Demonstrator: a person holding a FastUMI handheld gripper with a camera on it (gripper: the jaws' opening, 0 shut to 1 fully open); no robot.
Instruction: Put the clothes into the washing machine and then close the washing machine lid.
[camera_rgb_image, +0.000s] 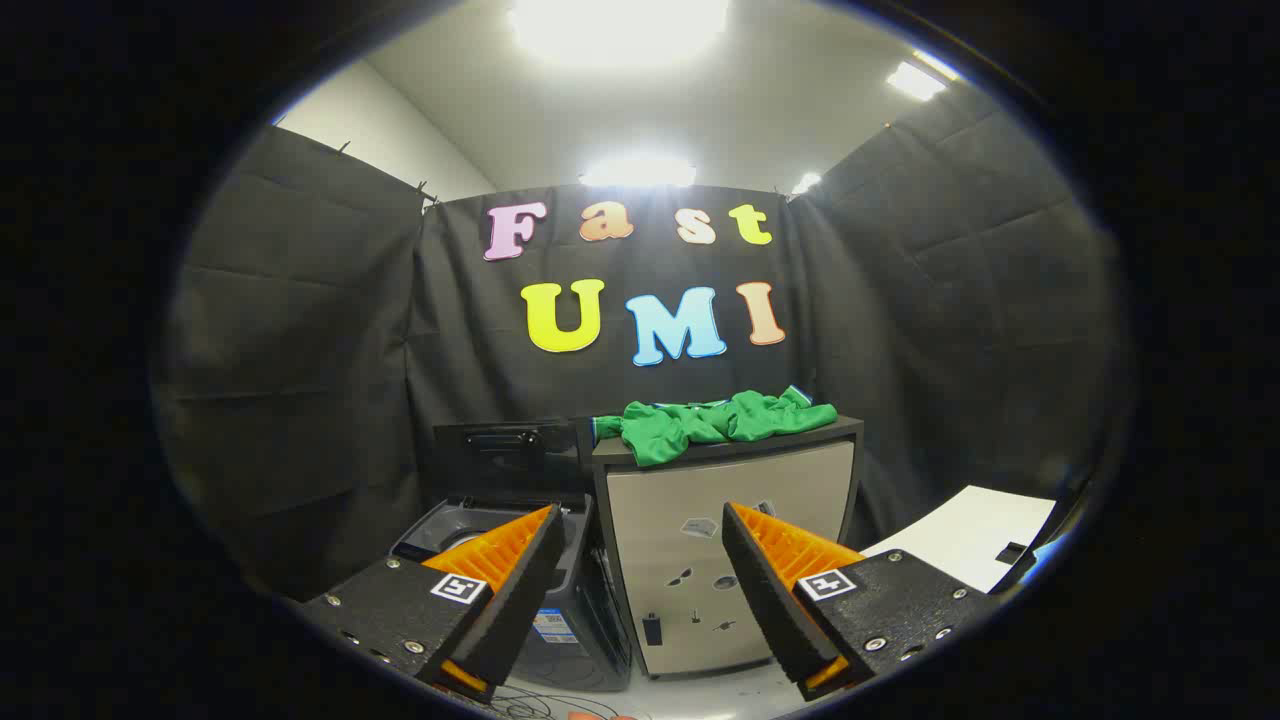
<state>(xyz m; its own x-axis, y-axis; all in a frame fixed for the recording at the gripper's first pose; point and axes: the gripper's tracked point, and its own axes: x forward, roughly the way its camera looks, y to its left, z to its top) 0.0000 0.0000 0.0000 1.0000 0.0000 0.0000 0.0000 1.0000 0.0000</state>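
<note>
- The gripper (640, 525) has its two fingers spread wide apart with nothing between them; open air separates the tips from everything ahead
- A crumpled bright green cloth garment (715, 422) lies heaped on the dark flat top of a boxy beige-fronted cabinet (735, 560), beyond the fingers at about 12 o'clock; the garment's left end droops a little over the cabinet's front top edge
- The cabinet's top serves as the surface under the clothes; its right-hand part, at about 1 o'clock from the gripper, is bare up to the corner
- A small dark grey top-loading washing machine (560, 620) stands on the floor just beside the cabinet's left side, at about 11 o'clock, lower than the cabinet top; the left finger covers part of its opening
- The machine's dark hinged lid (508, 455) stands raised upright behind the opening, so the mouth (455, 530) is uncovered from above
- The lid's right edge comes close to the cabinet's upper left corner; whether they touch cannot be told
- A flat white board (975, 545) lies at about 2 o'clock, to the right of the cabinet and apart from it, with a small black item (1012, 552) on its near edge
- Thin dark cables (540, 705) trail across the pale floor at about 6 o'clock, in front of the machine's base
- Black draped cloth walls (300, 380) close in the left, back and right sides, with room left of the machine
</note>
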